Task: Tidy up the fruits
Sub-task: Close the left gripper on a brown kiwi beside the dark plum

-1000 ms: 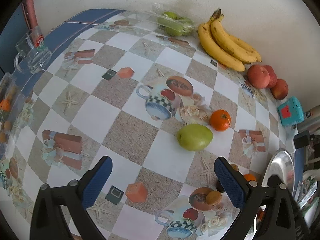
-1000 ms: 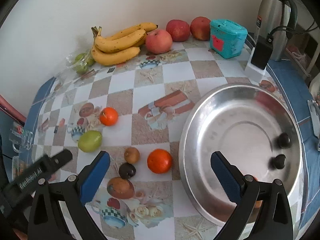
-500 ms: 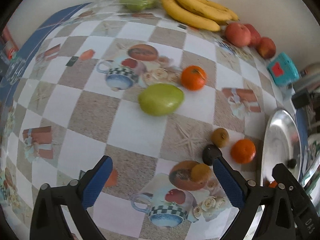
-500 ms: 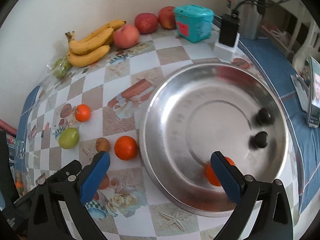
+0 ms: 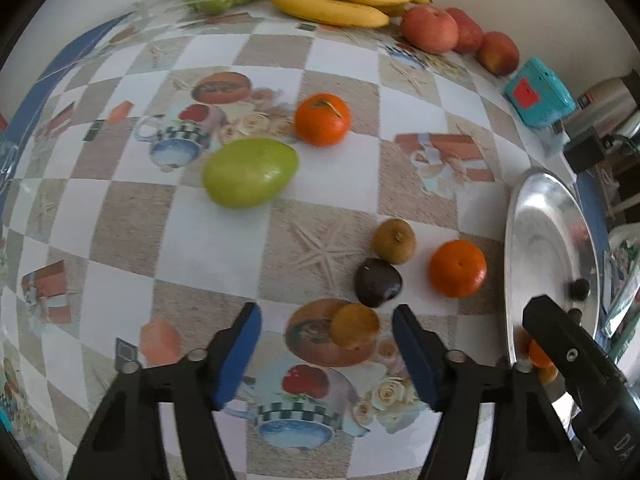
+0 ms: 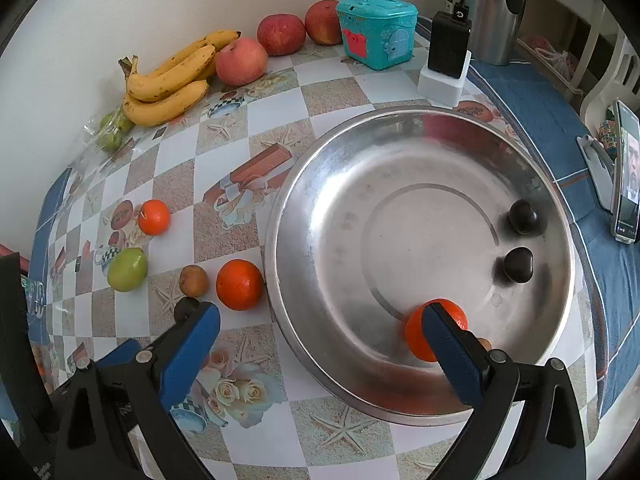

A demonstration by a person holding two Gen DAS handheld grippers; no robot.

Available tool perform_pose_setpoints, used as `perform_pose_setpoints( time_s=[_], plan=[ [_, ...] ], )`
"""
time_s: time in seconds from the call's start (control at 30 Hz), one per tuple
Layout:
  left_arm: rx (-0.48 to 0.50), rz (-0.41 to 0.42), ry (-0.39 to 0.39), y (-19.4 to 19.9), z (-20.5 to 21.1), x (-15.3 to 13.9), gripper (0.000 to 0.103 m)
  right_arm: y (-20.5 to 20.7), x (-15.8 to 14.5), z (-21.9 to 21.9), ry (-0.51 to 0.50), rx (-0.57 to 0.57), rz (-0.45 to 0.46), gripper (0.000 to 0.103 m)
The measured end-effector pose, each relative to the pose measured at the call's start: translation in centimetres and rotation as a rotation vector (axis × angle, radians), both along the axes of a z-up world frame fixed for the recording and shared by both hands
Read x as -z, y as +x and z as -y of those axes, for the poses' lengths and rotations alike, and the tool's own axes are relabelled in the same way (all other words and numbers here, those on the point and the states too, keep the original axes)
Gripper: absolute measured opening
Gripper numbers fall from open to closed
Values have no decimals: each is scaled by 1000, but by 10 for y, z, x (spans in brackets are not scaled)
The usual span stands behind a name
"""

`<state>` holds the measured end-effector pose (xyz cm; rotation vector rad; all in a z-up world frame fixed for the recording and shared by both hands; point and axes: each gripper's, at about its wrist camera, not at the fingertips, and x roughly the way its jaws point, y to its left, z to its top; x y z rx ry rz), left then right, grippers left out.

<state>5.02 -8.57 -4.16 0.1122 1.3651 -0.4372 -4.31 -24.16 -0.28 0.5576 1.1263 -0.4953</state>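
Kiwi [image 5: 355, 325] between closing left tongs [image 5: 326, 350], untouched, axis unclear; right tongs [image 6: 320, 344] spread over bowl [image 6: 304, 216].

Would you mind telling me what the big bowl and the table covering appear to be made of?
The bowl looks like stainless steel with a brushed, semi-glossy finish: silver-grey, with blurred reflections of the fruit inside. The table covering seems to be a printed vinyl or oilcloth sheet: its smooth, faintly shiny surface carries a checked pattern of cups and starfish, though coated fabric is possible.

I see bare tabletop [image 5: 168, 248] left of the green fruit [image 5: 250, 172]; kiwis [image 5: 394, 240], orange [image 5: 458, 268] crowd the bowl [image 6: 420, 120] rim.
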Motion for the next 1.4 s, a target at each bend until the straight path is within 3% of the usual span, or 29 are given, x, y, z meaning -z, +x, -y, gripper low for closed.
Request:
perform_pose_setpoints(
  time_s=[0.1, 0.5, 0.8, 1.17, 1.27, 1.3, 1.4],
  plan=[
    [25, -7, 4, -3, 7, 2, 51, 0, 0, 0, 0, 0, 1, 101],
    [47, -7, -16, -13, 14, -1, 28, 1, 0, 0, 0, -4, 1, 101],
    [28, 6, -46, -9, 7, -12, 28, 3, 2, -1, 12, -14, 9, 101],
    [-94, 52, -104, 8, -27, -31, 28, 12, -12, -11, 10, -106, 145, 100],
    [-125, 58, -116, 14, -35, -33, 28, 14, -10, -13, 26, -123, 159, 88],
    [-133, 57, -120, 15, -36, -33, 28, 16, -10, -14, 27, -129, 161, 80],
    [-160, 50, -135, 20, -43, -34, 28, 21, -7, -19, 17, -155, 152, 76]
  ],
)
